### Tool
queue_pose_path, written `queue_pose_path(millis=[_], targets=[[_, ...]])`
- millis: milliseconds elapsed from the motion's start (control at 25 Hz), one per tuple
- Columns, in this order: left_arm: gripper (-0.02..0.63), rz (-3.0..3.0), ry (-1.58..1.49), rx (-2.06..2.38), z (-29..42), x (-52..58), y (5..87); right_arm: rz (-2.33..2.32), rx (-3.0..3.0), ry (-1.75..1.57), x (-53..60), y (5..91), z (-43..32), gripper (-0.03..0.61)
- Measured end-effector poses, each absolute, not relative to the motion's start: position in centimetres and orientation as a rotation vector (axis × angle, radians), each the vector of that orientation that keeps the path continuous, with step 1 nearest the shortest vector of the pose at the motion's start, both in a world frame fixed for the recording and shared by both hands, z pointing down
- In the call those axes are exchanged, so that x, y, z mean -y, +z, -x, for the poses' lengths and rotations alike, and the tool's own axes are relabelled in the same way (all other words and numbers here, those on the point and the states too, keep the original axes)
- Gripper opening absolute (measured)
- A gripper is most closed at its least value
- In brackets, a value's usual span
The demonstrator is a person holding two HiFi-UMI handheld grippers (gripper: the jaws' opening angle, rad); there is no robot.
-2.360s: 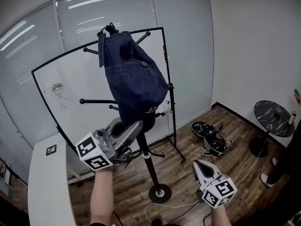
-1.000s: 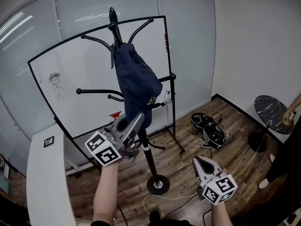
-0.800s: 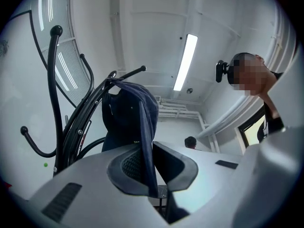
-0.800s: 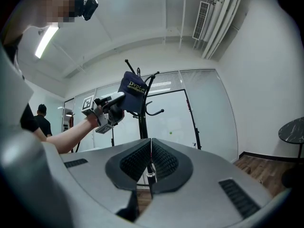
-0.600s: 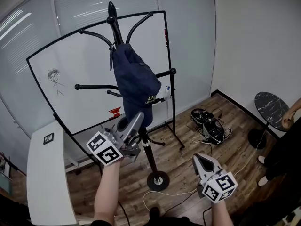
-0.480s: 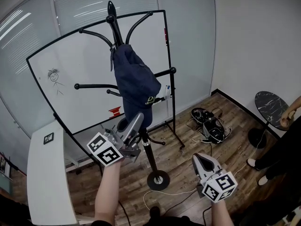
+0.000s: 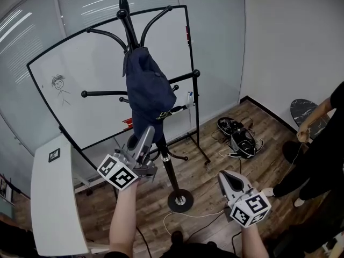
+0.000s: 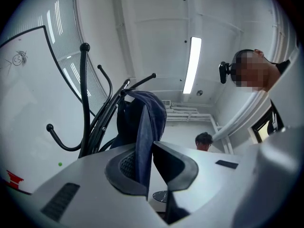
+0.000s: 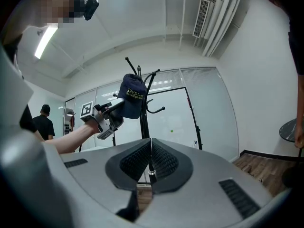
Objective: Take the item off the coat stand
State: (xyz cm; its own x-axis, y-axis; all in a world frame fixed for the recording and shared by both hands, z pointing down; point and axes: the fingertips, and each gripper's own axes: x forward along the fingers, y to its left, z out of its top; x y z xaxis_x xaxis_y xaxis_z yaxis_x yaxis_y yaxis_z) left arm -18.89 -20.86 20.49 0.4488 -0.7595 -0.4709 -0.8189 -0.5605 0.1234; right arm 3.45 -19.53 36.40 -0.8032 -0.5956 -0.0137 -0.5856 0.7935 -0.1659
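A navy cap (image 7: 144,87) hangs against the pole of the black coat stand (image 7: 171,168), just below its upper hooks. My left gripper (image 7: 146,135) reaches up from below and is shut on the cap's lower edge. In the left gripper view the navy fabric (image 8: 149,122) runs down between the closed jaws of the left gripper (image 8: 147,148). My right gripper (image 7: 226,177) is held low to the right of the stand's base, shut and empty. The right gripper view shows its own jaws (image 9: 151,152) closed, with the cap (image 9: 132,96) and stand (image 9: 144,122) beyond.
A whiteboard (image 7: 80,85) on a black frame stands behind the coat stand. A white table (image 7: 54,203) is at the left. A bag with cables (image 7: 236,138) lies on the wood floor. A person in black (image 7: 320,144) stands at right by a round dark table (image 7: 301,109).
The left gripper has stayed shut on the cap and shifted slightly left and down. A person in black has walked into view at the right.
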Motion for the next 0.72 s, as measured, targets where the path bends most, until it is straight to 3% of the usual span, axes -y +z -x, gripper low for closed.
queue_pose_path(millis=[560, 720], targets=[[0.210, 2.421, 0.727, -1.590, 22.5, 21.4, 21.4, 0.947, -2.937, -0.238, 20.0, 36.4, -2.3, 0.031], [0.221, 2.387, 0.672, -1.636, 23.6, 21.3, 22.3, 0.946, -2.946, -0.239, 20.1, 36.4, -1.4, 0.031]])
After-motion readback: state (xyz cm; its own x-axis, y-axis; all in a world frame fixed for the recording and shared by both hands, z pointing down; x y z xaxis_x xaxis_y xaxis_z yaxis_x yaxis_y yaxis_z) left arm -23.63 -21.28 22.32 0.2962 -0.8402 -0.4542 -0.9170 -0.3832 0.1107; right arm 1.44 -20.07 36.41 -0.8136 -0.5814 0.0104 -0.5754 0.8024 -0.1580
